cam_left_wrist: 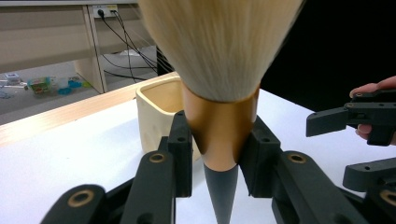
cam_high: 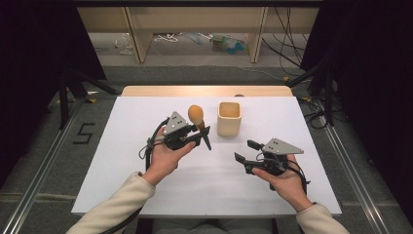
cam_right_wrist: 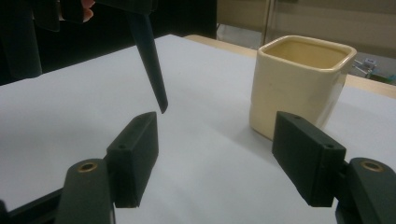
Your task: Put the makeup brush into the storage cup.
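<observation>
Near edge of high view: two cream sleeves come in from bottom, each hand w/ a tool. Right tool (cam_high: 243, 152) sits low over white counter (cam_high: 117, 170), jaws apart, nothing btwn them; grey plate on top. In right tool's own view its two black jaws stand wide, bare counter btwn.

Left tool (cam_high: 203, 134) is a bit farther in, held up off counter. Jaws clamped on makeup brush (cam_high: 196, 115), gripping copper ferrule; in left tool's view, pads press both sides of ferrule (cam_left_wrist: 219, 135), pale bristles fan up and dark tapered handle points down btwn jaws. In high view brush head tilts up and away, dark handle tip angles down to the right, above counter, not touching.

Beyond, cream square cup (cam_high: 229, 118) stands upright on counter, just beside brush on its right, apart from it. Open top, looks empty inside (cam_right_wrist: 303, 51).

Far: wooden counter edge, then floor w/ cables and some small clutter under a wooden frame.
</observation>
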Tool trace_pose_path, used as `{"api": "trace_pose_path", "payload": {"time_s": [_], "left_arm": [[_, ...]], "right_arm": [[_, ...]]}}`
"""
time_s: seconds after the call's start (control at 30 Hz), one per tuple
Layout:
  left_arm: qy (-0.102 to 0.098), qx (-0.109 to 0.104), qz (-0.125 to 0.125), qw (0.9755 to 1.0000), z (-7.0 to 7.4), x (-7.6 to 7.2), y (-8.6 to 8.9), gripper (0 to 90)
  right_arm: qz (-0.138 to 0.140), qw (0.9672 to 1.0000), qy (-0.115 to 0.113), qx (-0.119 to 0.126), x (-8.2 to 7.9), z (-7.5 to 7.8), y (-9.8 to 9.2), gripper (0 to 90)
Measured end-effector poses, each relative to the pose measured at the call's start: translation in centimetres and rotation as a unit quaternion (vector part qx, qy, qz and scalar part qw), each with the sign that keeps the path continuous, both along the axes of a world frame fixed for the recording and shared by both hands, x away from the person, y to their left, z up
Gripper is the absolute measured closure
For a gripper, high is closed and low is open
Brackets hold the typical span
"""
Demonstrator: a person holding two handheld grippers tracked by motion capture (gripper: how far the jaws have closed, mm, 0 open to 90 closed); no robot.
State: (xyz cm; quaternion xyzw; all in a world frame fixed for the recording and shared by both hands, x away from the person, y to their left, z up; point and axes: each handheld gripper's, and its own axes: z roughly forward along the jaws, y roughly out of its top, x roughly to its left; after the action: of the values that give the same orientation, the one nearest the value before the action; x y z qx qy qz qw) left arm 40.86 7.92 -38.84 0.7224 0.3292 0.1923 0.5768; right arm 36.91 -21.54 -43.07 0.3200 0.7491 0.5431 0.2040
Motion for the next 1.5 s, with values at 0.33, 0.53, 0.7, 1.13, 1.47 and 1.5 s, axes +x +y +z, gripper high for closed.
{"api": "trace_pose_path", "payload": {"time_s": [0.33, 0.53, 0.7, 1.13, 1.47, 1.5], "left_arm": [[-0.003, 0.001, 0.001, 1.0000, 0.2, 0.1, -0.2, 68.6], [-0.007, 0.002, 0.002, 1.0000, 0.4, 0.2, -0.1, 68.6], [-0.011, -0.002, 0.003, 0.9999, 0.6, 0.2, -0.2, 68.6], [-0.020, 0.004, 0.007, 0.9998, 1.1, 0.5, -0.1, 68.6], [-0.023, 0.002, 0.008, 0.9997, 1.4, 0.8, -0.2, 68.6], [-0.024, 0.002, 0.008, 0.9997, 1.4, 0.9, -0.2, 68.6]], "right_arm": [[-0.012, 0.9999, 0.007, 0.001, -0.2, 0.1, -0.5, 27.8], [-0.007, 0.9999, -0.010, 0.006, -0.2, 0.2, -0.7, 25.0], [-0.007, 0.9999, -0.002, 0.012, -0.4, 0.1, -0.7, 23.7], [-0.010, 0.9999, -0.009, 0.009, -0.8, 0.3, -1.6, 23.4], [-0.018, 0.9997, -0.011, 0.012, -1.2, 0.4, -2.4, 23.0], [-0.018, 0.9997, -0.010, 0.013, -1.2, 0.5, -2.4, 22.9]]}}
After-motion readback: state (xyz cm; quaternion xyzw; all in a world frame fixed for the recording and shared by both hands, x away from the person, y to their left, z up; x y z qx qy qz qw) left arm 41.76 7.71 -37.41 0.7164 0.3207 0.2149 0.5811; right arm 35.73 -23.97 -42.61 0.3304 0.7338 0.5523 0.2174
